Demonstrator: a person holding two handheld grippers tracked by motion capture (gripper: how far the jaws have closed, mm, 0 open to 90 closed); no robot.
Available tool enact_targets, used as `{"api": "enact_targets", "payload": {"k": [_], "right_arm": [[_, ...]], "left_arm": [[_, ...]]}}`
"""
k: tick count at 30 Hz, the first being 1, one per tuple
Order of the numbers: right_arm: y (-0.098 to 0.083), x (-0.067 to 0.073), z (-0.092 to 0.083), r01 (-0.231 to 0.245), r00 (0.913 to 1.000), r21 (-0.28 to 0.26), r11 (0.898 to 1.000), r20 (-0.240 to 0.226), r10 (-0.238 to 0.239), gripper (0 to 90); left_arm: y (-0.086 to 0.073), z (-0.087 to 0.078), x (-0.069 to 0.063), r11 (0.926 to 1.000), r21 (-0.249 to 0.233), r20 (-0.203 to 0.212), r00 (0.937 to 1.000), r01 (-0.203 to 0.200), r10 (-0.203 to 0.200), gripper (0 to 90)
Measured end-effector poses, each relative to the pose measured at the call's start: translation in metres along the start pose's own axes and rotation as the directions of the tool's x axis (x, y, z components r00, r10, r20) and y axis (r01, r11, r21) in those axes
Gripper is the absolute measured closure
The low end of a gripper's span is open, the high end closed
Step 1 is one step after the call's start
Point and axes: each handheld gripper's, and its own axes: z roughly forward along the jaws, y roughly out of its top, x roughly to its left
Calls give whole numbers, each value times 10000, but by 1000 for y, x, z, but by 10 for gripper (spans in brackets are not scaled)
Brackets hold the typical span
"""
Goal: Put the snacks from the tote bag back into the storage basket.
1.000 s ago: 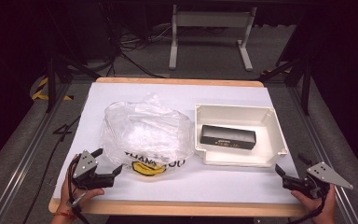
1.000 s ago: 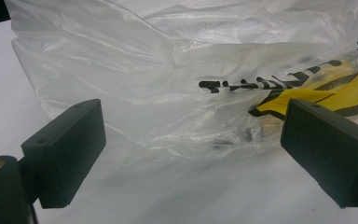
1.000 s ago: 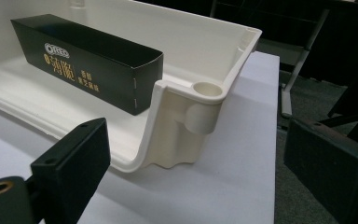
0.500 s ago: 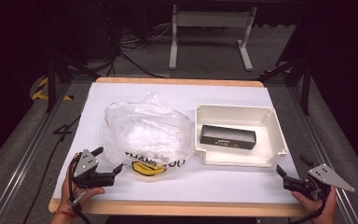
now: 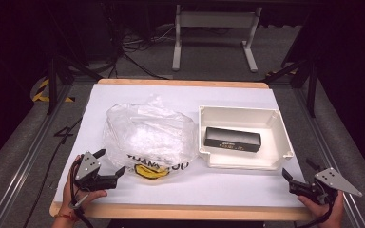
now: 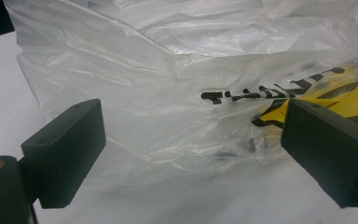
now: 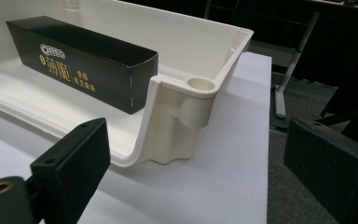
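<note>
A crumpled clear plastic bag with black lettering and a yellow print lies left of centre on the white table cover. A black Oreo box lies flat inside a cream tray to its right. My left gripper rests at the front left, open, its jaws facing the bag's near edge without touching it. My right gripper sits at the front right, open, pointing at the tray's near right corner, with the box beyond.
The table's wooden front edge runs just behind both hands. Dark floor, cables and a metal stand lie beyond the far edge. Black frame rails flank the table on both sides.
</note>
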Motion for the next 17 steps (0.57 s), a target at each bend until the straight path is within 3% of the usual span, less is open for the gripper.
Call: {"api": "enact_targets", "payload": {"k": [17], "right_arm": [[-1, 0, -3, -3, 10000, 0, 10000, 38, 3, 78]], "left_arm": [[2, 3, 0, 10000, -3, 4, 10000, 43, -43, 74]]}}
